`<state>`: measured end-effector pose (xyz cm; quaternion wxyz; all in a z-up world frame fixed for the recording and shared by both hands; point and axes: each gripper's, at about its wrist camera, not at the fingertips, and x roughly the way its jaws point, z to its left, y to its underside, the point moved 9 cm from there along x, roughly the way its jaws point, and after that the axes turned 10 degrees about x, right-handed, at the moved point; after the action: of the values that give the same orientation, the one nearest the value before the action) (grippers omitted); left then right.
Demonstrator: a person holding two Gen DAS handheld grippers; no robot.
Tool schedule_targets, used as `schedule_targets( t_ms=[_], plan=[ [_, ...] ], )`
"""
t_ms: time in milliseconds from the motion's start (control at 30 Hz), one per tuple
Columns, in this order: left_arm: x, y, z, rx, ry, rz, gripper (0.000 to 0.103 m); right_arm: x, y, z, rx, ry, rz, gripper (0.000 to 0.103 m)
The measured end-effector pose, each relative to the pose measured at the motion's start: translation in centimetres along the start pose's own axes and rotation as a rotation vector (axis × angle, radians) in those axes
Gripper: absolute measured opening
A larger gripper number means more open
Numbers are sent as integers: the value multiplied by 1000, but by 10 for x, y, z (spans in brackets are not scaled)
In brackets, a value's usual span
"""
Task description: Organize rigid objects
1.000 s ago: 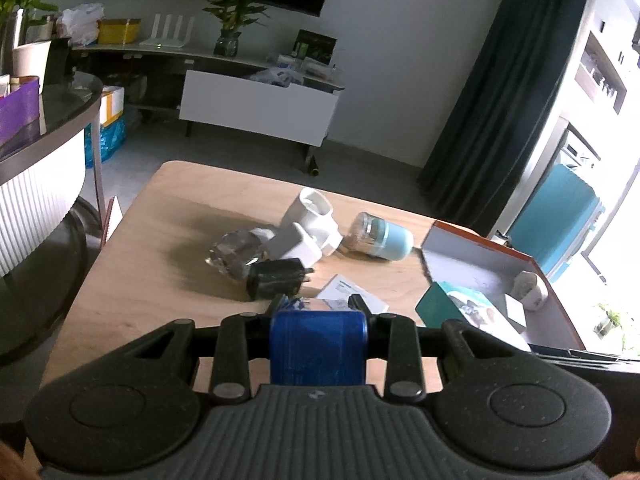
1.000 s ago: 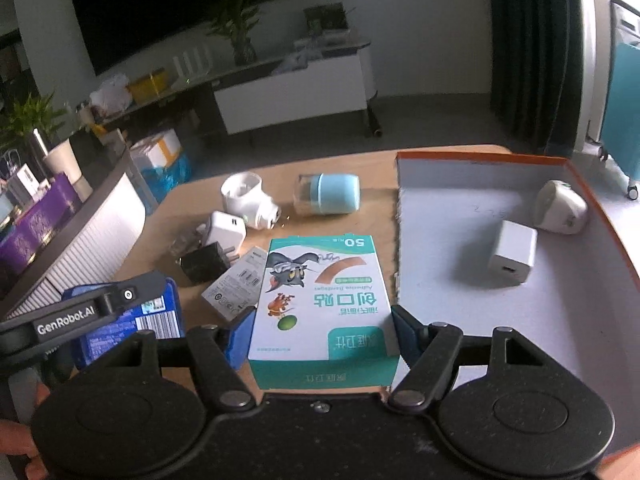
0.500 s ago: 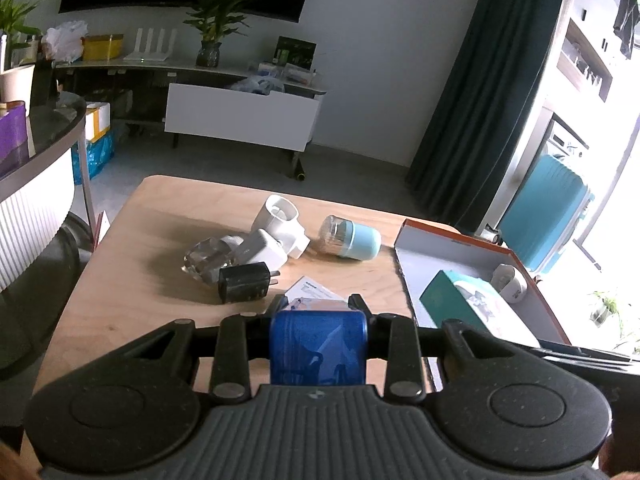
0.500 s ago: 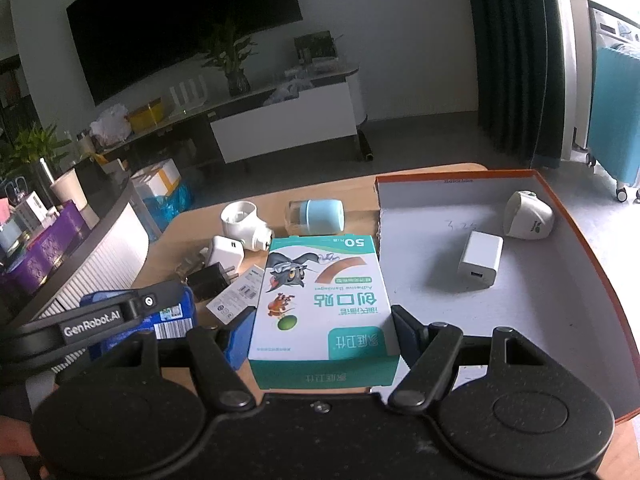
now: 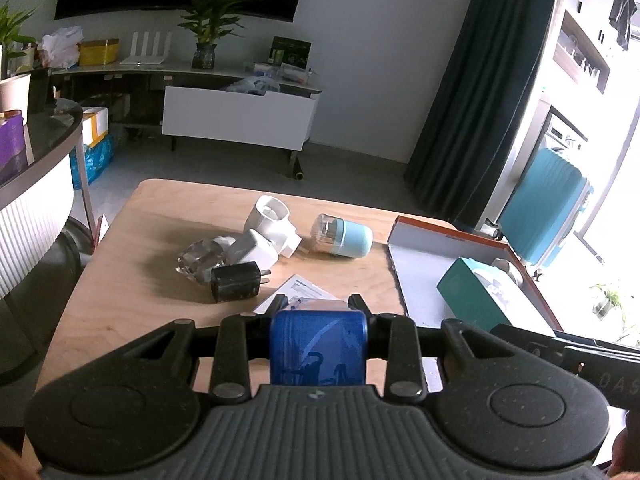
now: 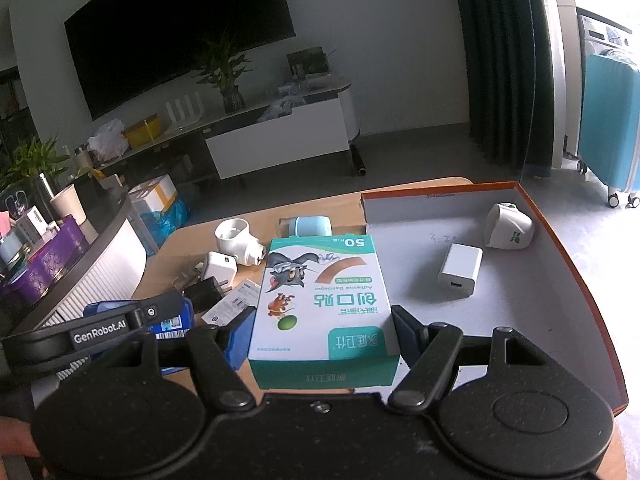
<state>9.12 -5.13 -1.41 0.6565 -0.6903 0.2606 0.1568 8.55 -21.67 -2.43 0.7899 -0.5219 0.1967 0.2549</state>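
Note:
My left gripper (image 5: pixel 318 307) is shut on a small blue box (image 5: pixel 318 346), held above the near edge of the wooden table (image 5: pixel 132 300). The right wrist view shows the same blue box (image 6: pixel 172 320) at lower left. My right gripper (image 6: pixel 324 322) is shut on a green and white bandage box (image 6: pixel 324 300), held above the table at the left edge of the orange-rimmed tray (image 6: pixel 560 240). In the tray lie a white charger (image 6: pixel 460 272) and a white rounded device (image 6: pixel 508 226). The left wrist view catches the bandage box (image 5: pixel 472 294) at right.
On the table lie a white plug adapter (image 5: pixel 272 220), a white charger (image 5: pixel 256 250), a black charger (image 5: pixel 236 286), a clear crystal piece (image 5: pixel 200 258), a blue-capped jar (image 5: pixel 342 236) and a white leaflet (image 5: pixel 304 294). A curved counter (image 6: pixel 80 264) stands at left.
Both grippers have risen slightly with their boxes, so the table items look smaller and farther. The bandage box has shifted right and now overlaps the tray's left edge.

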Motion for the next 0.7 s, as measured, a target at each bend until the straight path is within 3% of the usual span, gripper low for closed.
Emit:
schedule_targets(
  t_ms=[700],
  plan=[
    [3,-3,-25,37,35,1,33,-11,-5,-10,30,17,-40,84]
  ],
)
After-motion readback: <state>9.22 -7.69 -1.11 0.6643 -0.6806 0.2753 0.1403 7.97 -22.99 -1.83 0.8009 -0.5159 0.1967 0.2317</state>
